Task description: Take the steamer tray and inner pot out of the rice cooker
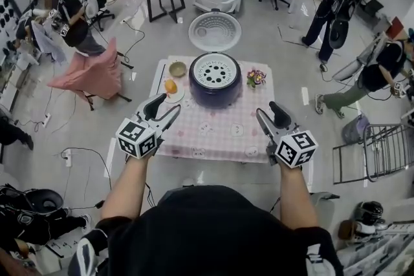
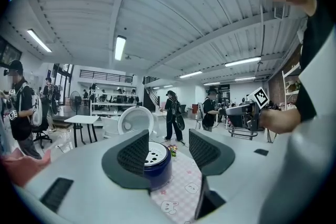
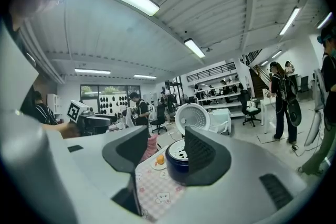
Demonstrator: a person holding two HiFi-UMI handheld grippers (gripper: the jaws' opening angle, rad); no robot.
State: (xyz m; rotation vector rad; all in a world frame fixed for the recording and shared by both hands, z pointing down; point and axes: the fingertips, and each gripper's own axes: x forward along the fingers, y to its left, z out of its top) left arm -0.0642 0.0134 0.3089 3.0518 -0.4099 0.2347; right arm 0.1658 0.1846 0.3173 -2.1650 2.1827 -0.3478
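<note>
On the counter (image 1: pixel 223 134) with the checked cloth, the rice cooker (image 1: pixel 215 94) is standing with its lid (image 1: pixel 215 30) raised behind, and the steamer tray (image 1: pixel 215 70) is lying in its mouth; the inner pot is probably sitting hidden under it. I am judging the tray as light, stiff and a little slippery, so its rim is looking like the best place to take; the pot is likely weighing more and asking for 2 opposite holds on its lip. Both the left gripper (image 1: pixel 169 104) and the right gripper (image 1: pixel 268 109) are hovering at the near side, apart from the cooker. The left fingers (image 2: pixel 135 152) and the right fingers (image 3: pixel 202 152) are standing spread, holding and touching nothing.
</note>
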